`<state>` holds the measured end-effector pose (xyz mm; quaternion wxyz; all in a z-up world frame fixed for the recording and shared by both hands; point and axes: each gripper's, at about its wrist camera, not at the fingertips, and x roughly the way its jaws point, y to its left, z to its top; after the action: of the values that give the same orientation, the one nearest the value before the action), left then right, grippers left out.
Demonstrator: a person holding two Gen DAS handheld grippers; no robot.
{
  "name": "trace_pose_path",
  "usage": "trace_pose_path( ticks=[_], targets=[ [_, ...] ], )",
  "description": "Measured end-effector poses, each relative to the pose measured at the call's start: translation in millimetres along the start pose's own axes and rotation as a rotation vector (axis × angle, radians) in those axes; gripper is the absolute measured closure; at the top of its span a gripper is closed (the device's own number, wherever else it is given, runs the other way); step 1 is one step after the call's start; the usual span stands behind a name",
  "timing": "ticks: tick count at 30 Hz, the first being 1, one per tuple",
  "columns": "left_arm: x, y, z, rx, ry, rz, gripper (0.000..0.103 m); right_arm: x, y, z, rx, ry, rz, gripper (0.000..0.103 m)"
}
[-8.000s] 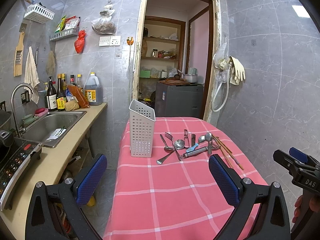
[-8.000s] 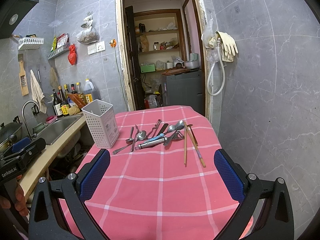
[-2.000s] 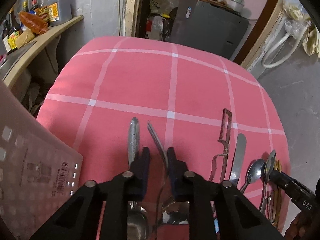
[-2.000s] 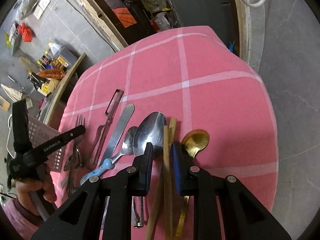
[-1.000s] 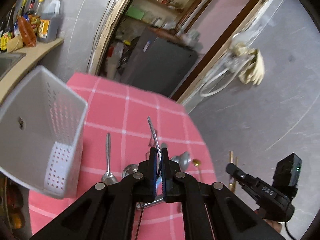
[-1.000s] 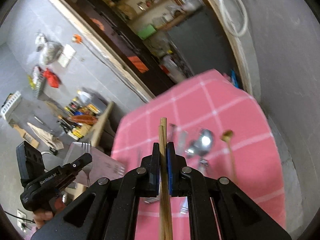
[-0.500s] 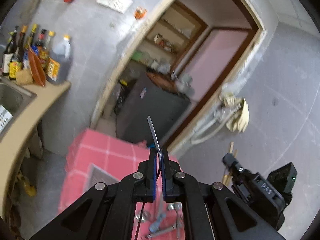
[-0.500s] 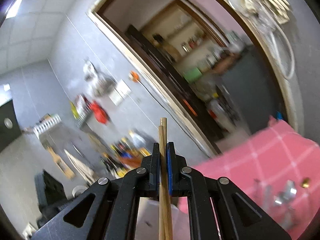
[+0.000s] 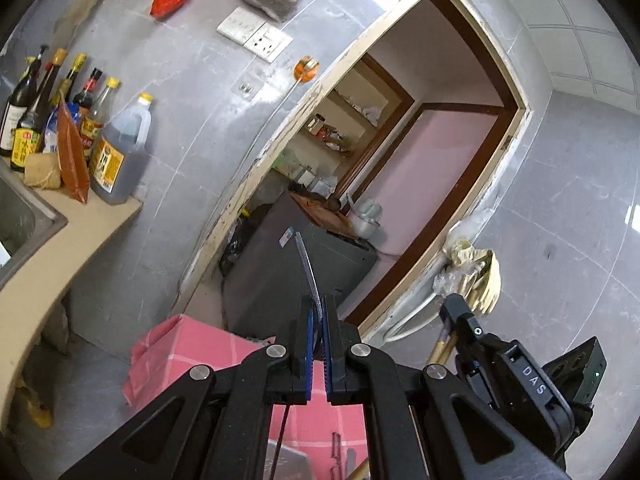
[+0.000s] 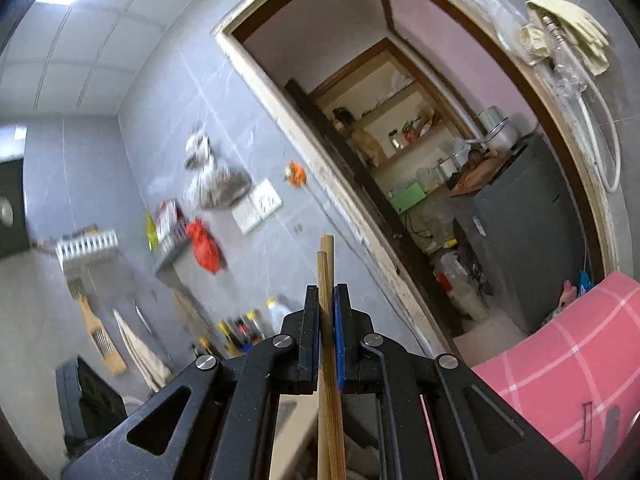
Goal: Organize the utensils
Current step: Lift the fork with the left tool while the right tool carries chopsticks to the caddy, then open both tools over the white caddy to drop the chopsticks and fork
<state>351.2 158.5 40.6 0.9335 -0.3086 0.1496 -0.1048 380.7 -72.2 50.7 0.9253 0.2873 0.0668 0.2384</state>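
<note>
The left gripper (image 9: 316,312) has its jaws closed almost completely on the thin metal handle of a utensil (image 9: 306,264), which sticks up and forward past the blue pads toward the grey cabinet (image 9: 280,276) in the doorway; which kind of utensil it is cannot be told from here, since only the slim curved handle shows. Below the left gripper a corner of the table (image 9: 188,348) with its pink checked cloth is in view, and a few other metal utensils (image 9: 340,456) lie on it at the bottom edge, partly hidden by the gripper body. The right gripper (image 10: 326,300) has its jaws pinched tight on a pair of wooden chopsticks (image 10: 325,264), held side by side with their blunt ends rising just above the pads and their length running down between the gripper arms. In the left wrist view that same right gripper (image 9: 460,316) appears at the lower right, raised beside the left one, with the chopsticks showing beneath its tip. On the right of the right wrist view the pink table (image 10: 560,356) lies lower, with a peeler (image 10: 586,420) resting on the cloth. Bottles (image 9: 72,120) stand on the counter (image 9: 72,256) by the wall.
</note>
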Motion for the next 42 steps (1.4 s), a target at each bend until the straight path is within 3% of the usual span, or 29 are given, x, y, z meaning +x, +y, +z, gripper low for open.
trace_pose_path(
  ticks=[7,21,24,26,30,32,34,38,42],
  targets=[
    [-1.6,15.3,-24.9,0.012,0.072,-0.009,0.099,-4.2,-7.4,-29.2,-0.085,0.122,0.019,0.097],
    [-26.8,4.1,-50.9,0.142,0.189,-0.013,0.099,-30.5,-19.1,-41.6,-0.161,0.236,-0.01,0.094],
    [-31.6,1.0,-55.4,0.146,0.201,-0.001,0.099,-35.2,-21.7,-39.9,-0.162,0.252,-0.03,0.079],
    [-35.6,-2.4,-57.9,0.151,0.198,0.017,0.099,-42.5,-23.1,-36.3,-0.163,0.244,-0.038,0.063],
    [-42.6,-14.8,-61.9,0.185,0.195,0.077,0.098,-59.8,-25.6,-24.1,-0.175,0.23,-0.068,0.06],
    [-44.9,-21.5,-63.4,0.205,0.191,0.098,0.097,-72.5,-28.3,-15.6,-0.182,0.215,-0.089,0.05],
    [-48.8,-32.8,-65.7,0.231,0.181,0.118,0.092,-88.0,-30.7,-5.6,-0.203,0.197,-0.116,0.044],
    [-57.1,-56.7,-70.1,0.257,0.143,0.123,0.059,-112.4,-34.6,11.5,-0.236,0.178,-0.154,0.03],
    [-63.6,-82.4,-77.5,0.29,0.115,0.134,0.046,-138.2,-41.5,27.7,-0.269,0.163,-0.195,0.02]
  ],
)
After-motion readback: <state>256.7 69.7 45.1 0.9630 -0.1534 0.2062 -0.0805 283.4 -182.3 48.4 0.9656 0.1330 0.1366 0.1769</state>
